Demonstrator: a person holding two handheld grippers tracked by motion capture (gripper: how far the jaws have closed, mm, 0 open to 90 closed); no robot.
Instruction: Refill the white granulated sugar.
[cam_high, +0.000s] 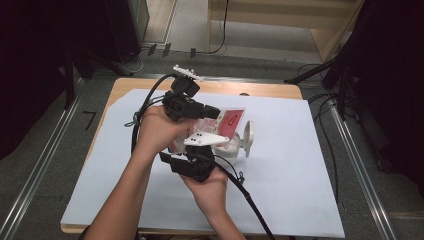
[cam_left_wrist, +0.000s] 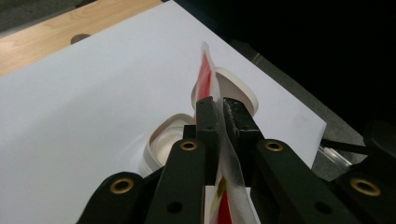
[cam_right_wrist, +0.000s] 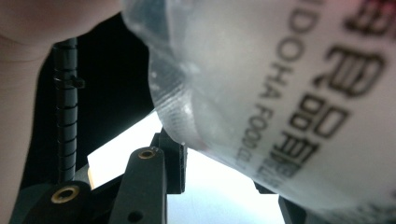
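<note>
pouch: clear-frosted plastic, red-and-white label, black print, limp, held up just above white tub | tub: open, hinged lid standing beside it, on white sheet | left gripper: clamped on pouch's thin edge | right gripper: jaws apart around pouch's bottom, contact unclear
</note>
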